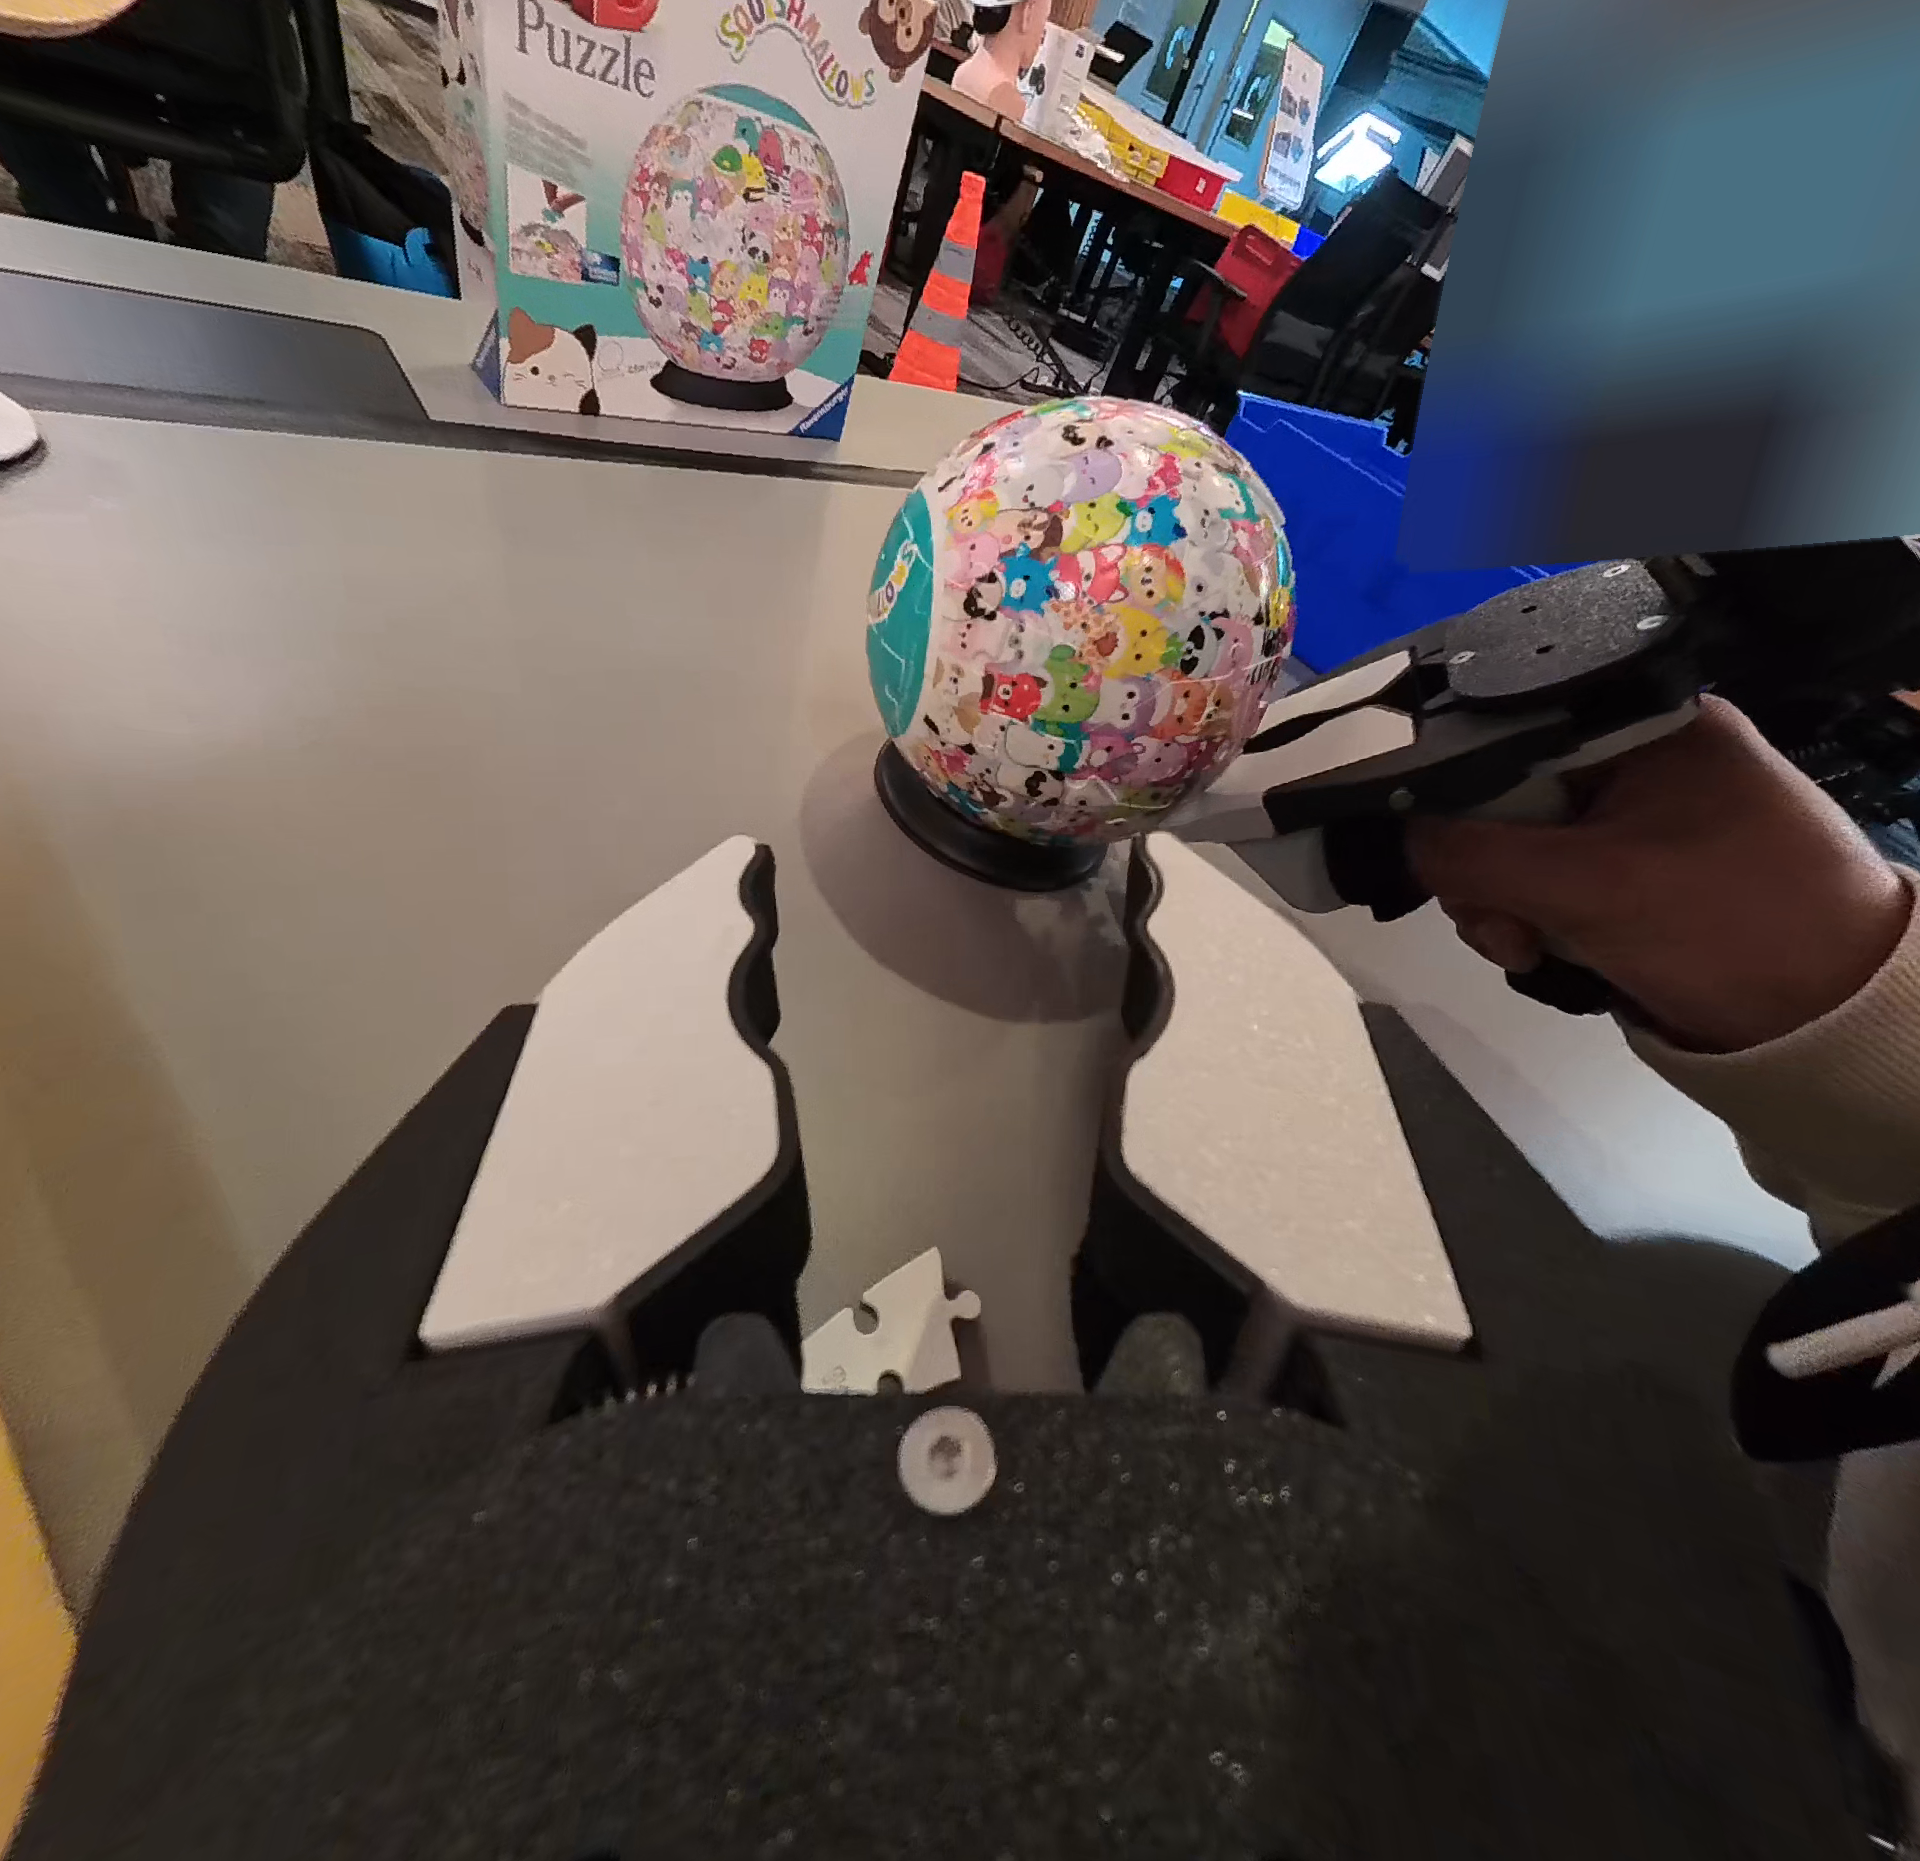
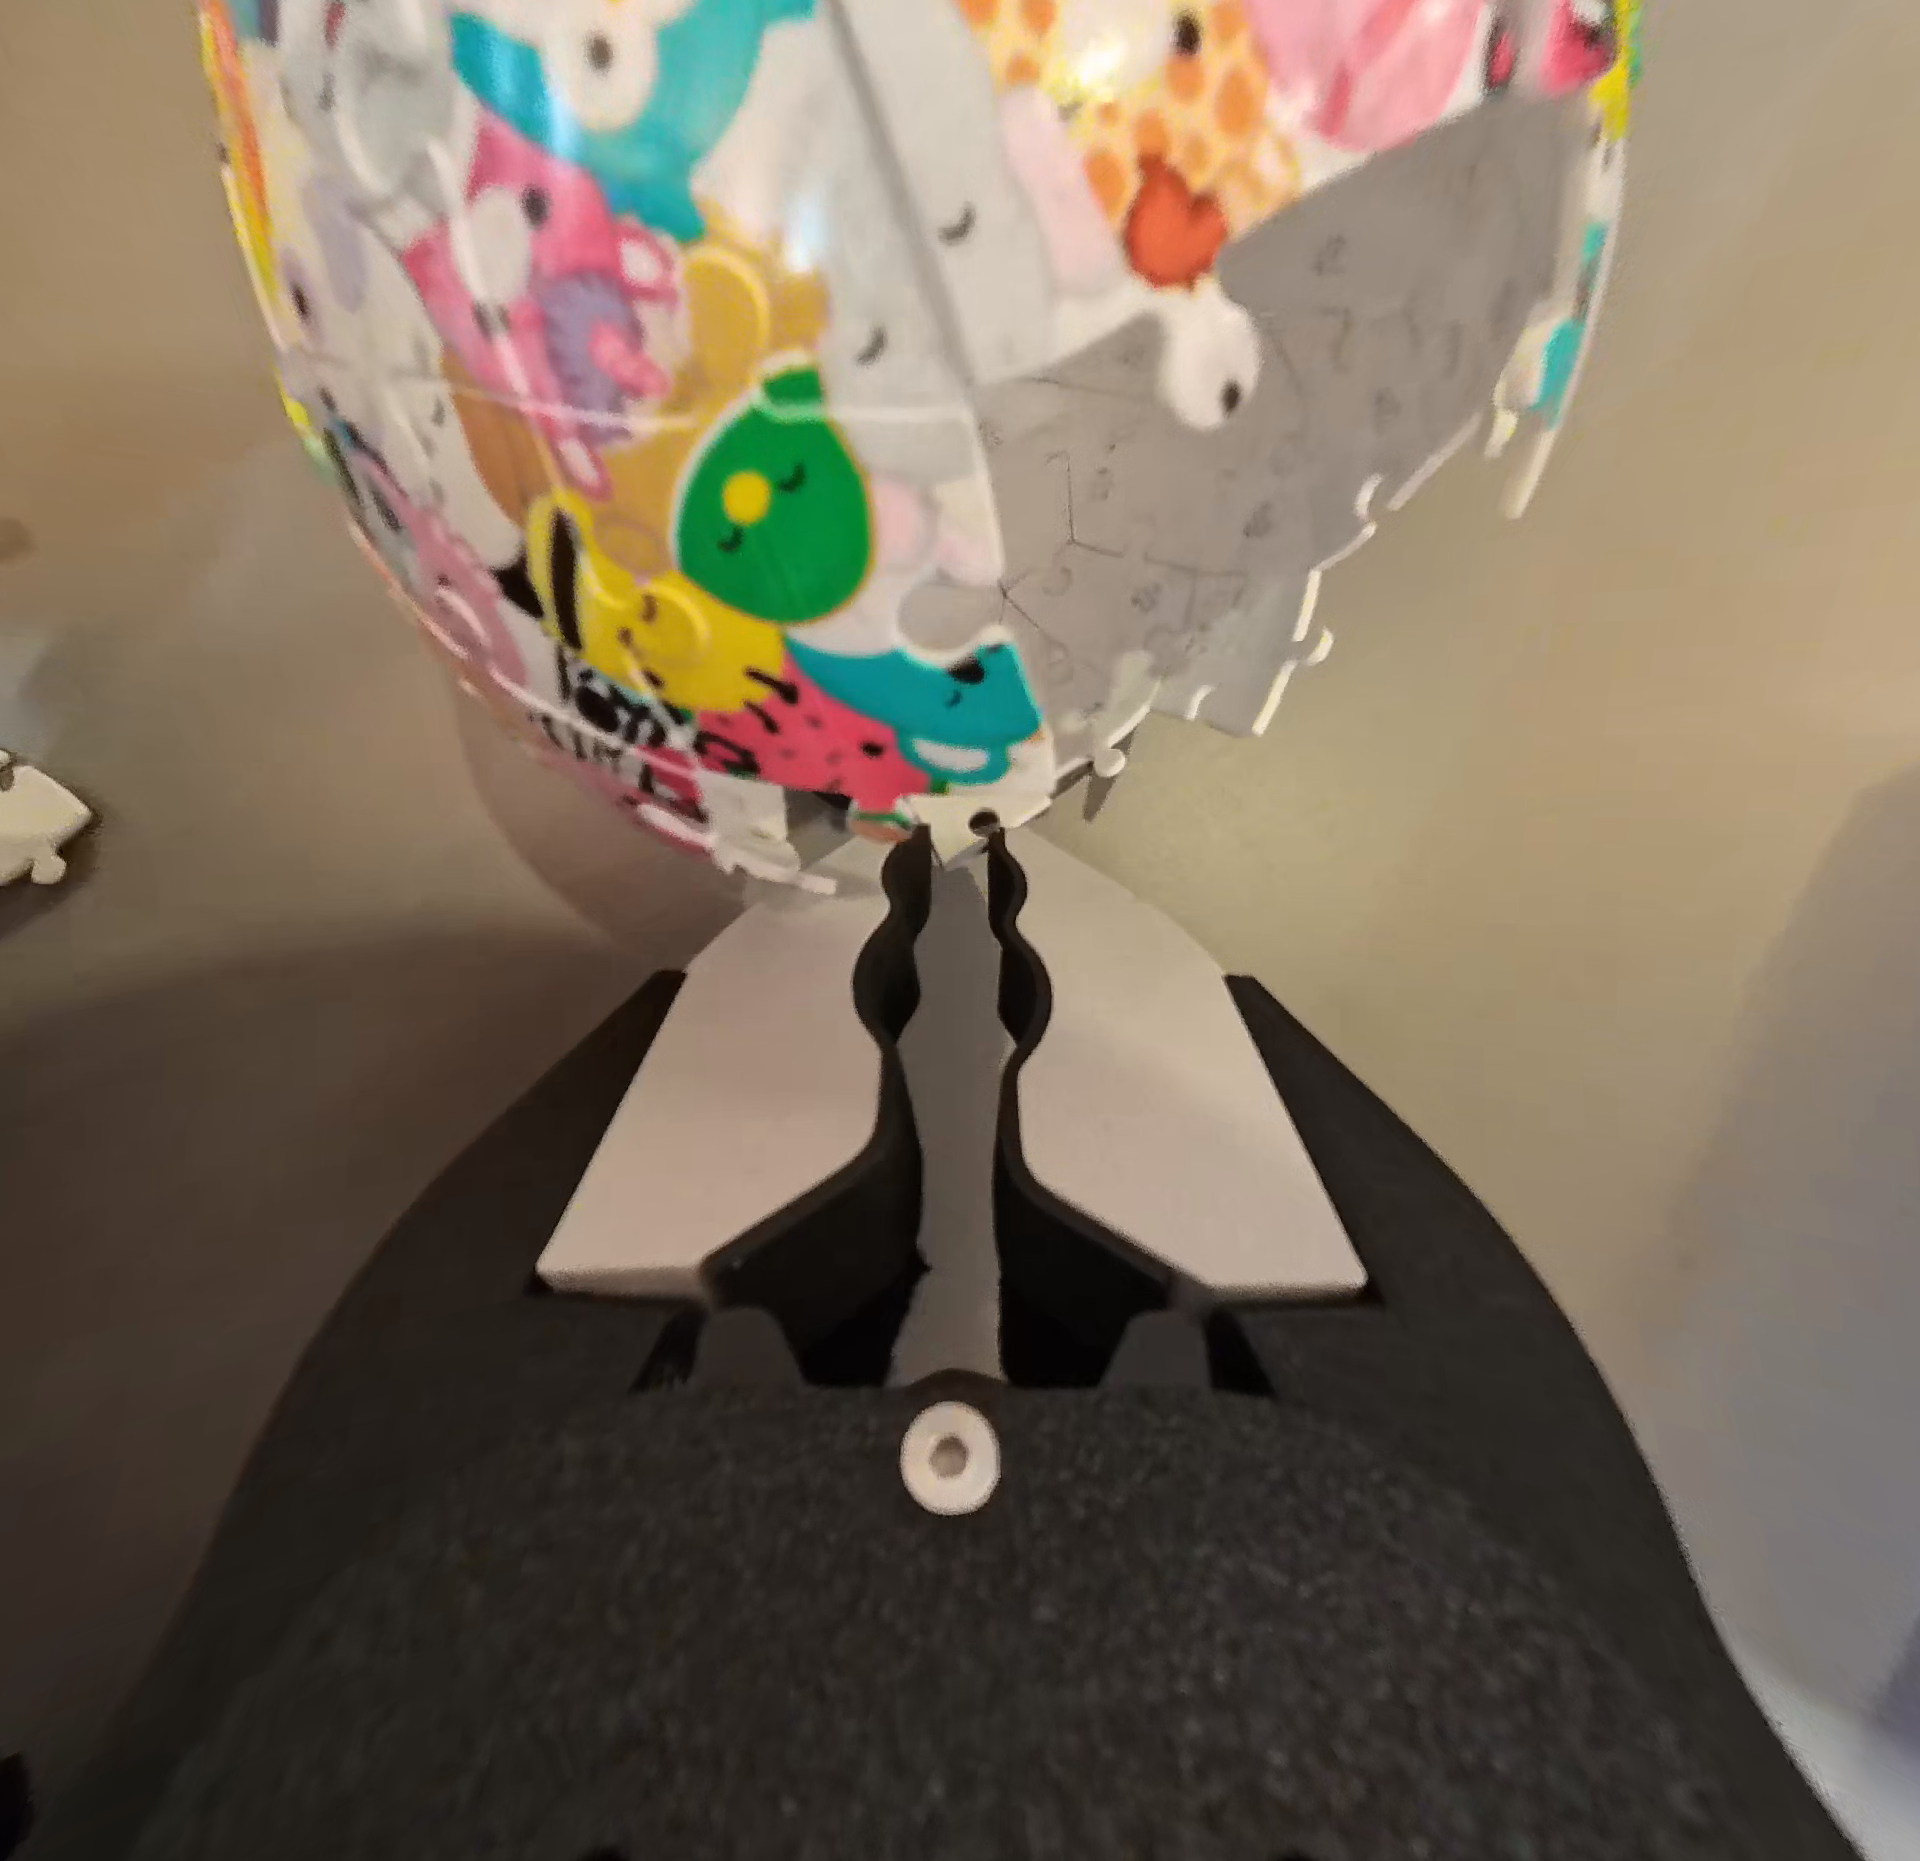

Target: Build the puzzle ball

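Now the right gripper, jaws narrow, pinches a piece at the ball's lower edge; below the ball, the left gripper gapes wide, empty, above a loose piece.

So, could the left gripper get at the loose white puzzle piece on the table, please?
Probably yes: the left gripper is open and empty, and the puzzle piece lies bare between its fingers, though far back near their roots.
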Action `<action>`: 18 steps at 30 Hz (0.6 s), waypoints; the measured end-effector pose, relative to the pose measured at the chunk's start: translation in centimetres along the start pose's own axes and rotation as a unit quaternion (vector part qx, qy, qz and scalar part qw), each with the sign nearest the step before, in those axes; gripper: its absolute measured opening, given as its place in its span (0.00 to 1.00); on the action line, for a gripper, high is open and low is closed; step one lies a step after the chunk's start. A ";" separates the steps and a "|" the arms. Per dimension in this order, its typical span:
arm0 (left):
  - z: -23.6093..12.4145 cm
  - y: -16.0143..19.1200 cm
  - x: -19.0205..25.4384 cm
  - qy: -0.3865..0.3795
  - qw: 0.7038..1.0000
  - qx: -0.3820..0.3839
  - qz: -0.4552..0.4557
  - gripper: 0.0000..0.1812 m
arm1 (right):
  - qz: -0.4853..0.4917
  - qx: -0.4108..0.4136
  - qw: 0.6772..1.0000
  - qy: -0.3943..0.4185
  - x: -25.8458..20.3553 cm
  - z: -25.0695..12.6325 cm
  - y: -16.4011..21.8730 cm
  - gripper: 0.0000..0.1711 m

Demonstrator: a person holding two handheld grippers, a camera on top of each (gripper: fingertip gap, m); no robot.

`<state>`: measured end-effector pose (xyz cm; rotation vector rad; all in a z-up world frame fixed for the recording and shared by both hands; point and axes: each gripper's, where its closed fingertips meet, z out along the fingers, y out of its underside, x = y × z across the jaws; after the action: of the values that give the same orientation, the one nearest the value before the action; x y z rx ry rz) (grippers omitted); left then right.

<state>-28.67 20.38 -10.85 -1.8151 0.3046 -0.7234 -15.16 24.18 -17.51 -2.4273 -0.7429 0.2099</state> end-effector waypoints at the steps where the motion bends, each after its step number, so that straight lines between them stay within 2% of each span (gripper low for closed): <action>1: 0.0 0.0 0.1 0.002 1.000 -0.001 0.000 0.35 | 0.002 0.000 1.000 -0.003 -0.1 0.0 0.0 0.06; 18: 0.2 0.1 0.4 0.006 1.000 -0.008 0.005 0.35 | -0.008 0.014 1.000 -0.012 -0.6 0.2 -0.2 0.09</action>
<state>-28.22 20.22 -10.83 -1.8235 0.3274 -0.7261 -15.76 24.09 -17.53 -2.3960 -0.7643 0.2416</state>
